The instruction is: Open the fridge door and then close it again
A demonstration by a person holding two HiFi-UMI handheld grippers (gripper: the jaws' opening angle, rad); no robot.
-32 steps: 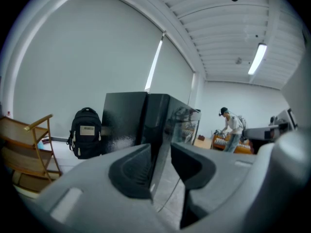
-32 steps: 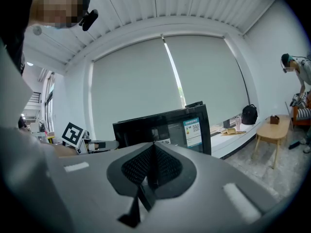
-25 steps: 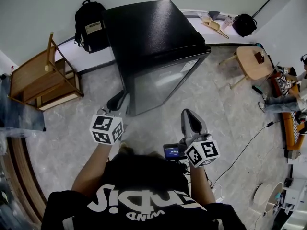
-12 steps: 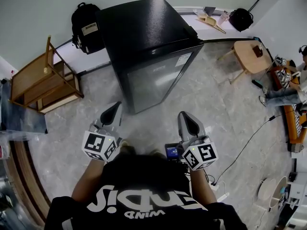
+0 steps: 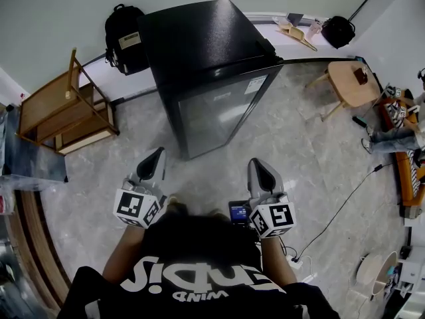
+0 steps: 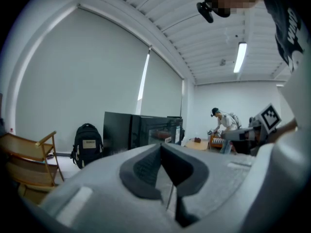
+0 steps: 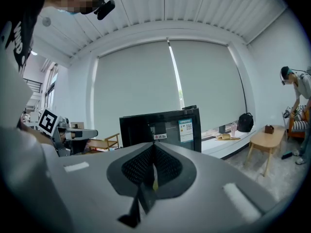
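Observation:
The black fridge (image 5: 212, 65) stands on the floor ahead of me, its glass door (image 5: 222, 115) closed flush with the body. My left gripper (image 5: 153, 158) hovers a short way in front of the fridge's left front corner, jaws together and holding nothing. My right gripper (image 5: 258, 168) hangs level with it on the right, also shut and empty, apart from the door. In the left gripper view the fridge (image 6: 143, 132) shows beyond the closed left gripper (image 6: 161, 148). The right gripper view has the door with its stickers (image 7: 163, 126) behind the closed right gripper (image 7: 153, 149).
A black backpack (image 5: 123, 42) leans on the wall left of the fridge, beside a wooden chair (image 5: 63, 111). A round wooden table (image 5: 352, 85) and a person (image 5: 398, 115) are at the right. A cable (image 5: 339, 211) runs across the floor.
My left gripper has drawn back from the fridge's left front corner toward my body and its jaws have closed. The right gripper has shifted only slightly.

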